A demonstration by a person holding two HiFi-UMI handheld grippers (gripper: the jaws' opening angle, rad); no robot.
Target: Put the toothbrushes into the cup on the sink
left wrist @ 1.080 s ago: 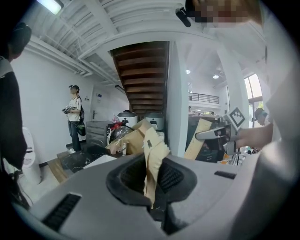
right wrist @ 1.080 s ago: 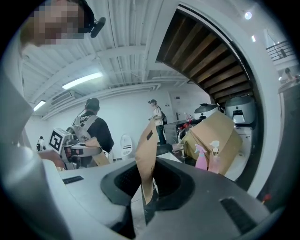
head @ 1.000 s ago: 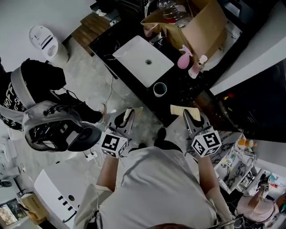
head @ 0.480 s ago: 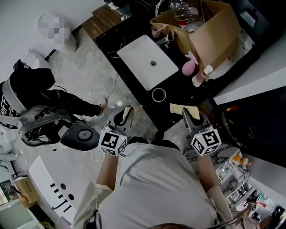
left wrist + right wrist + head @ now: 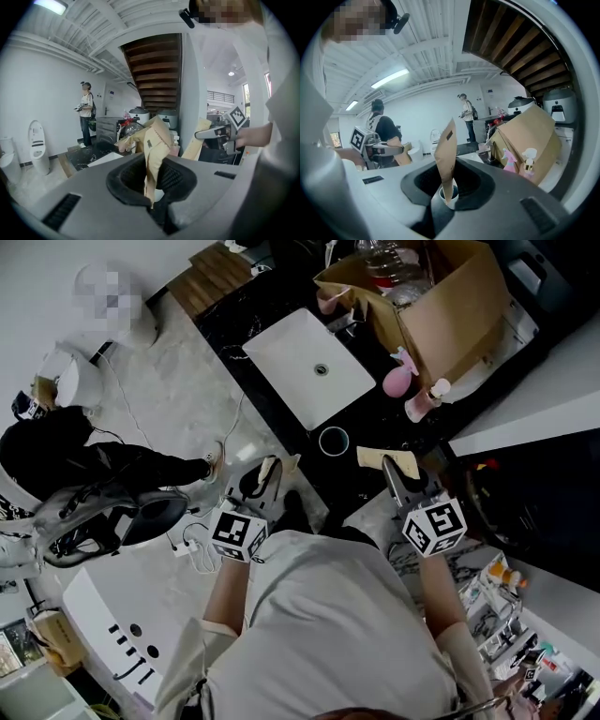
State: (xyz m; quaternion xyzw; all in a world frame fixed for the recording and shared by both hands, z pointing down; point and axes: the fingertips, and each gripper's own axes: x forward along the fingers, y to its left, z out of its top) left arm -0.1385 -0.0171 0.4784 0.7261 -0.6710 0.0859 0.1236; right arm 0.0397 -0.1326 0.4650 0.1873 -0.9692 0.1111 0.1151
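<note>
Each gripper holds a tan paper toothbrush packet. In the head view my left gripper (image 5: 260,482) is shut on its packet (image 5: 273,466) over the floor, just short of the black counter's edge. My right gripper (image 5: 397,478) is shut on the other packet (image 5: 382,458) at the counter's near corner. The dark cup (image 5: 334,440) stands on the counter between them, beside the white sink (image 5: 309,367). In the left gripper view the packet (image 5: 154,150) sticks up from the shut gripper (image 5: 151,190). In the right gripper view the packet (image 5: 447,157) rises from the gripper (image 5: 446,180), and the cup (image 5: 455,191) shows just behind its base.
A cardboard box (image 5: 422,296) with bottles stands at the counter's far end, with a pink spray bottle (image 5: 397,379) and a pump bottle (image 5: 424,399) beside it. A person in dark clothes (image 5: 84,465) crouches on the floor at left, among cables. Another person (image 5: 86,112) stands far off.
Both grippers with their packets have come nearer the counter, so the cup sits closer to them. The crouching person has slid toward the left edge of the head view.
</note>
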